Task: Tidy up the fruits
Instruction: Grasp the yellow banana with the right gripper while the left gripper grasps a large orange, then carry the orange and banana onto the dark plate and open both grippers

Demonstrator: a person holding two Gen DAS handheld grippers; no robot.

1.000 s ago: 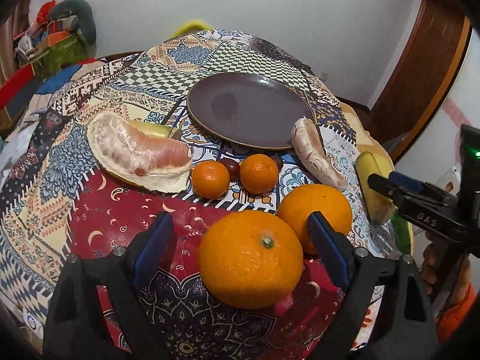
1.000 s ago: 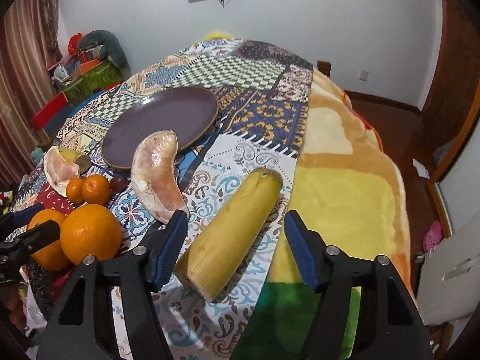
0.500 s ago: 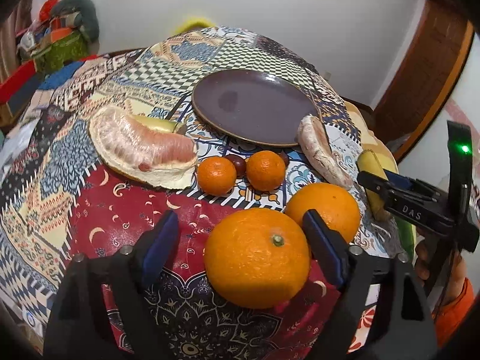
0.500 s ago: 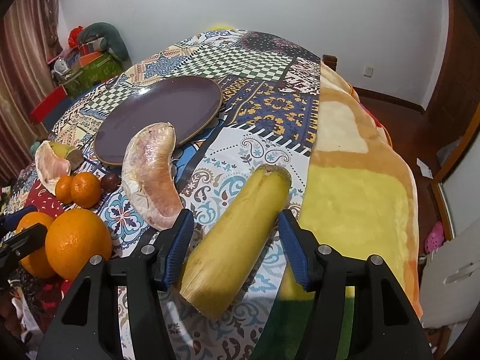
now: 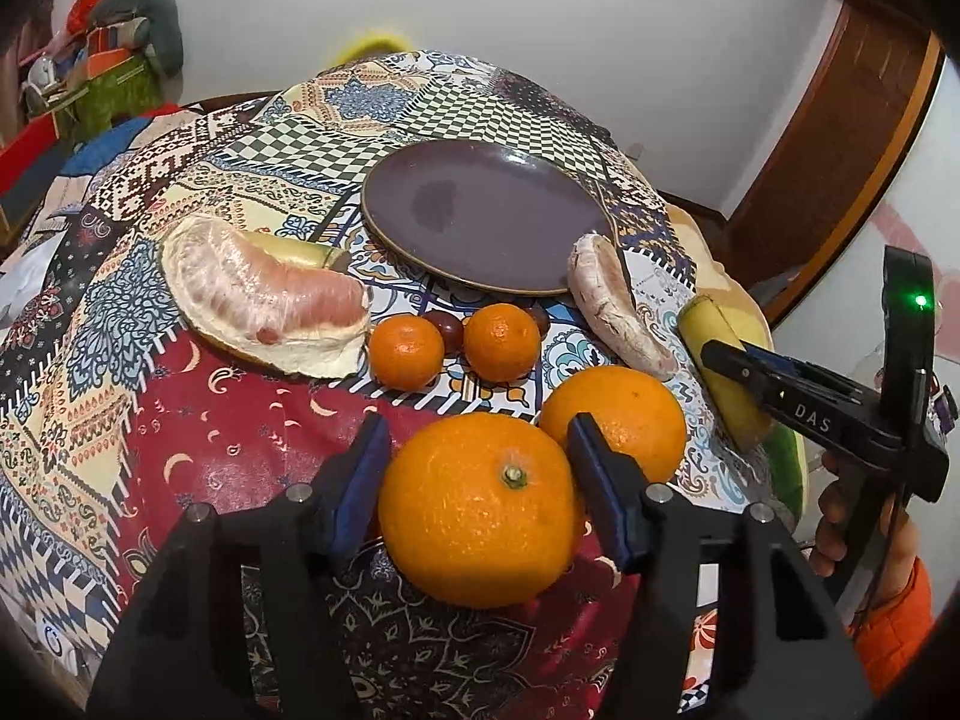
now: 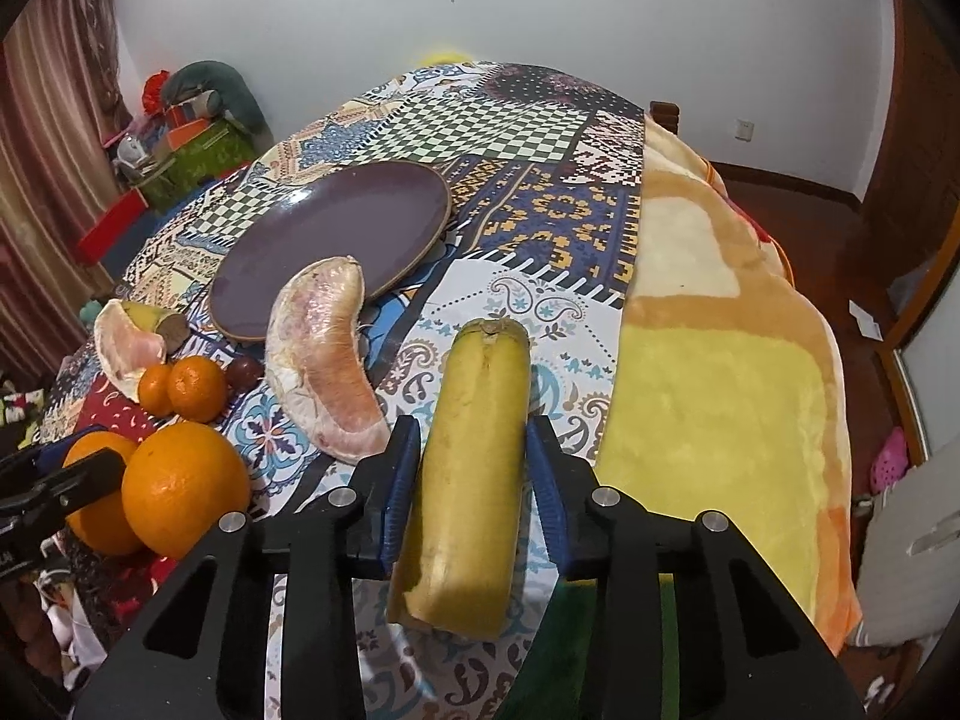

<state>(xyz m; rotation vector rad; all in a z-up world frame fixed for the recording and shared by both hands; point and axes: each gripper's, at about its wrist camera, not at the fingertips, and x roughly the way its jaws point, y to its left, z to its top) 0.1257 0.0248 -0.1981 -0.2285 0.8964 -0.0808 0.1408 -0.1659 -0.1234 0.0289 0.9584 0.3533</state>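
Observation:
My left gripper (image 5: 480, 468) is shut on a large orange (image 5: 480, 516) at the table's near edge; a second large orange (image 5: 624, 402) sits just behind it. My right gripper (image 6: 471, 462) is shut on a yellow banana piece (image 6: 474, 468), also seen in the left wrist view (image 5: 717, 360). An empty dark purple plate (image 5: 480, 222) lies beyond. Two mandarins (image 5: 405, 351) (image 5: 501, 342) and dark red grapes (image 5: 449, 330) sit in front of it. A peeled pomelo half (image 5: 264, 300) lies left, a pomelo segment (image 6: 324, 360) right of the plate.
A patchwork cloth (image 5: 198, 420) covers the round table; a yellow-orange blanket (image 6: 720, 360) drapes its right side. Cluttered boxes and bags (image 6: 180, 132) stand at the far left by the wall. A wooden door frame (image 5: 840, 138) is to the right.
Both grippers have closed: the left fingers came in against the large orange, the right fingers against the banana piece. Both grippers also moved slightly forward.

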